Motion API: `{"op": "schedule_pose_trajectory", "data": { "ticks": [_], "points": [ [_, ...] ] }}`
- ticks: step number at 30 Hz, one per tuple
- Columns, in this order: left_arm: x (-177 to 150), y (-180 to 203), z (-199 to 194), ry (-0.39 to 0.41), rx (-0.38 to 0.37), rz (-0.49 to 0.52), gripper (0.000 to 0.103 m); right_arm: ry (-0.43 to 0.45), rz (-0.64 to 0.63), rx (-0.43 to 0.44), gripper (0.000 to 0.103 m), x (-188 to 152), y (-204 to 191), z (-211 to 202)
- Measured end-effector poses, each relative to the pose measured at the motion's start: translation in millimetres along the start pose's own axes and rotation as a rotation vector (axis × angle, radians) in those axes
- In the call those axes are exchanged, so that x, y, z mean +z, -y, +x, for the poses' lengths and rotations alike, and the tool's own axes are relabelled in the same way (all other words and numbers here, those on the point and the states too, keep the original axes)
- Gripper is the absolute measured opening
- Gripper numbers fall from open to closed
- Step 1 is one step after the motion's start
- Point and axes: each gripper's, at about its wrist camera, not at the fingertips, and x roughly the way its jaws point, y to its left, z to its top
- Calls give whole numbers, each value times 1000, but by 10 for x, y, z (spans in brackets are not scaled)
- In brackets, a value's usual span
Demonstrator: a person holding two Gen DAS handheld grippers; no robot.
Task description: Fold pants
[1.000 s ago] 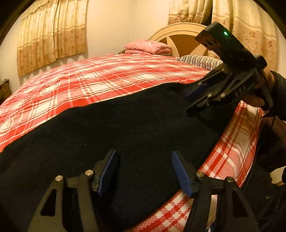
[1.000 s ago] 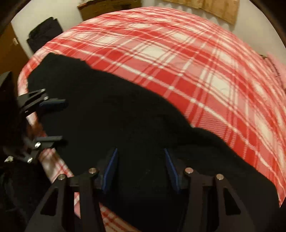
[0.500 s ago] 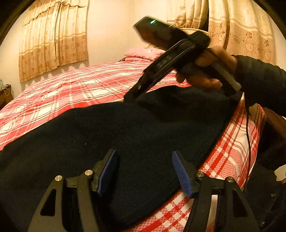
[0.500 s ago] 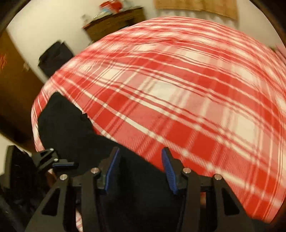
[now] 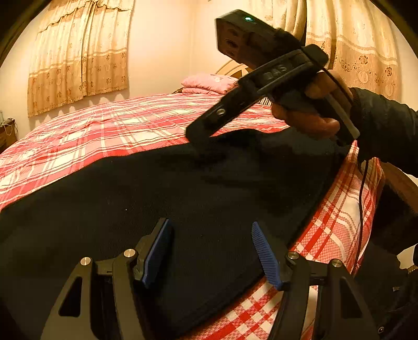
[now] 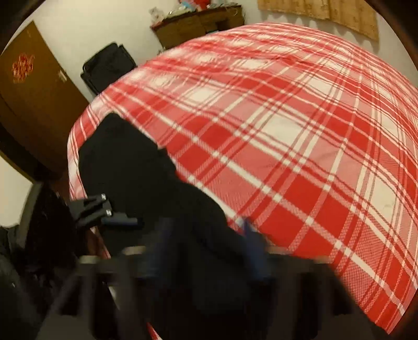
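Black pants (image 5: 183, 196) lie spread along the near edge of a bed with a red and white plaid cover (image 5: 104, 130). My left gripper (image 5: 209, 235) hovers open just over the cloth, nothing between its blue pads. A hand holds my right gripper (image 5: 198, 136) at the pants' far edge, tip down on the cloth. In the right wrist view the right gripper (image 6: 203, 245) is blurred and its jaws are opening, with a ridge of the pants (image 6: 125, 162) between them and no pad pressing. The left gripper (image 6: 115, 211) shows at the left over the bed edge.
A pink pillow (image 5: 206, 83) lies at the headboard, with curtains (image 5: 78, 52) behind. A dark sleeve (image 5: 386, 136) fills the right side. Past the bed's foot stand a wooden door (image 6: 31, 91), a black bag (image 6: 107, 68) and a wooden dresser (image 6: 198, 23).
The right gripper has swung from the pants' right end up and across to their far edge, and its jaws have spread. The left gripper has kept still and open.
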Motion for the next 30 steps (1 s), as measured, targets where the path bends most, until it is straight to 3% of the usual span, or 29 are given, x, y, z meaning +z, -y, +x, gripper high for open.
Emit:
{"op": "schedule_pose_trajectory", "data": {
  "ticks": [4, 5, 8, 10, 17, 22, 24, 25, 26, 30],
  "points": [
    [1, -6, 7, 1, -1, 0, 66, -19, -50, -91, 50, 118, -36, 175],
    [0, -18, 3, 2, -3, -1, 66, -33, -50, -98, 36, 131, -21, 222],
    [3, -33, 2, 7, -9, -6, 66, -53, -37, -42, 16, 103, 5, 265],
    [3, -48, 4, 11, -15, -12, 66, -37, -62, -9, 14, 31, -96, 157],
    [1, -67, 9, 14, -21, -18, 66, -61, -218, -8, 13, -372, -625, 23],
    [3, -48, 23, 12, -10, -7, 66, -115, -210, -45, 14, -491, -623, 238],
    [-1, -46, 19, 14, -9, -6, 66, -122, -173, -11, 24, -449, -575, 207],
    [-3, -44, 21, 14, -9, -6, 66, -117, -155, 6, 40, -425, -552, 168],
    [-3, -44, 23, 15, -9, -6, 66, -108, -146, 15, 45, -401, -542, 129],
    [-13, -53, 18, 20, -13, -9, 66, -54, -54, 112, 48, -201, -460, -53]
  ]
}}
